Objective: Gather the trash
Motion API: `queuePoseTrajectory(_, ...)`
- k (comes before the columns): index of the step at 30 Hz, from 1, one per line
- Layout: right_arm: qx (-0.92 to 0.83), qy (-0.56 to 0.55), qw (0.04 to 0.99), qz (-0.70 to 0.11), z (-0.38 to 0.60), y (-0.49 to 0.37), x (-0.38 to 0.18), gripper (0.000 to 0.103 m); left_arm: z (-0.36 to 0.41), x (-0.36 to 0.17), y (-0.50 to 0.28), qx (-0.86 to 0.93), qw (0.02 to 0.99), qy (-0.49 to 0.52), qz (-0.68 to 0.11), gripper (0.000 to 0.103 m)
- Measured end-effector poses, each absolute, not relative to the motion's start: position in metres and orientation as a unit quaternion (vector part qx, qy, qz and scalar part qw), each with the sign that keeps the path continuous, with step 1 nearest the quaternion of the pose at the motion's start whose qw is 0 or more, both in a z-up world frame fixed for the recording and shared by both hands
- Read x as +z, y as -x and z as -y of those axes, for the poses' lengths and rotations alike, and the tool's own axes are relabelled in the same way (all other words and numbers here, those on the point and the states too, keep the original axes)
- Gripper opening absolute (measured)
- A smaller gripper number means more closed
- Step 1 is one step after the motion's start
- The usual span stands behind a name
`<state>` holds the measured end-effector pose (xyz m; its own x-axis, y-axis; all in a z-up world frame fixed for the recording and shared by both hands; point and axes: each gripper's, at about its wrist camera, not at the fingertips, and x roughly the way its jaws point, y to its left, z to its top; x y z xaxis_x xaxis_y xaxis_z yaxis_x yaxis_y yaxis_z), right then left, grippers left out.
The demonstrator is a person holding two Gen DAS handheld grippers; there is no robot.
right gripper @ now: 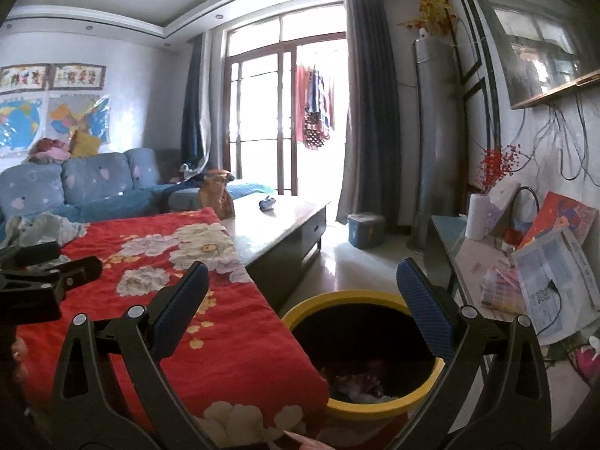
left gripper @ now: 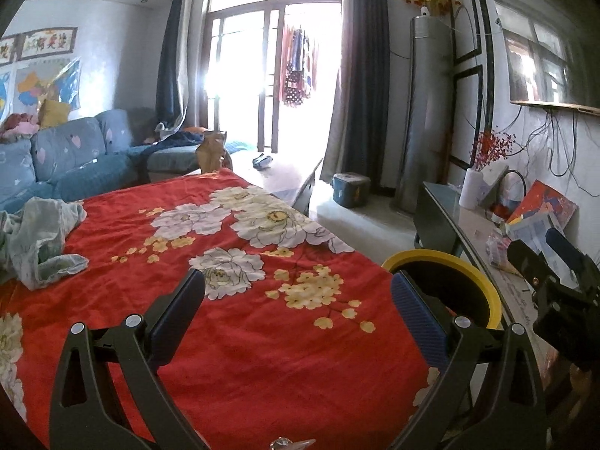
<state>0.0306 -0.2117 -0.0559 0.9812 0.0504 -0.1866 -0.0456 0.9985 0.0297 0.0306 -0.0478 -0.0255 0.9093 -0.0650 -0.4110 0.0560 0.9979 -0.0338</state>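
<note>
Over the red floral cloth (left gripper: 240, 337) that covers the near part of the low surface (right gripper: 277, 232), I have my left claw (left gripper: 298, 300) spread wide with nothing between its blue pads (left gripper: 416, 315). The cloth under it is bare of litter as far as I can see. At its far left corner lies a crumpled pale green garment (left gripper: 41, 236), and beyond the cloth's far edge a brown paper bag (left gripper: 213, 150) stands upright on the surface.

Just beside the cloth's right edge stands the yellow-rimmed bin (right gripper: 378, 401), down on the floor between the surface and the side cabinet (right gripper: 476, 262). My right claw (right gripper: 303, 300) hangs above the bin's mouth, its jaws wide apart and empty. Looking down through them I see the trash (right gripper: 360, 382): a heap of crumpled paper and wrappers at the bottom of the bin's dark interior. I cannot make out individual pieces.

From the left wrist camera the bin's rim shows behind my right-hand finger, and the right claw's black body appears at the far right edge. On the bare part of the surface a small dark blue object (right gripper: 267, 202) lies alone; I cannot tell what it is. A blue sofa (right gripper: 86, 187) stands behind the surface.
</note>
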Motion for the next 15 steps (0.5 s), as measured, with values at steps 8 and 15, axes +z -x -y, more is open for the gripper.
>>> queuePoseTrajectory(8,0.018,-0.011,0.996,-0.089,0.2118,-0.0291,-0.0541,0.092,0.0474,-0.0275,-0.0295,-0.033,0.976,0.013,-0.213,0.097)
queuePoseTrajectory(15,0.017,-0.013,0.996,-0.090,0.2121,-0.0295,-0.0537,0.092,0.0474,-0.0281,-0.0292,-0.034,0.976,0.015,-0.214,0.097)
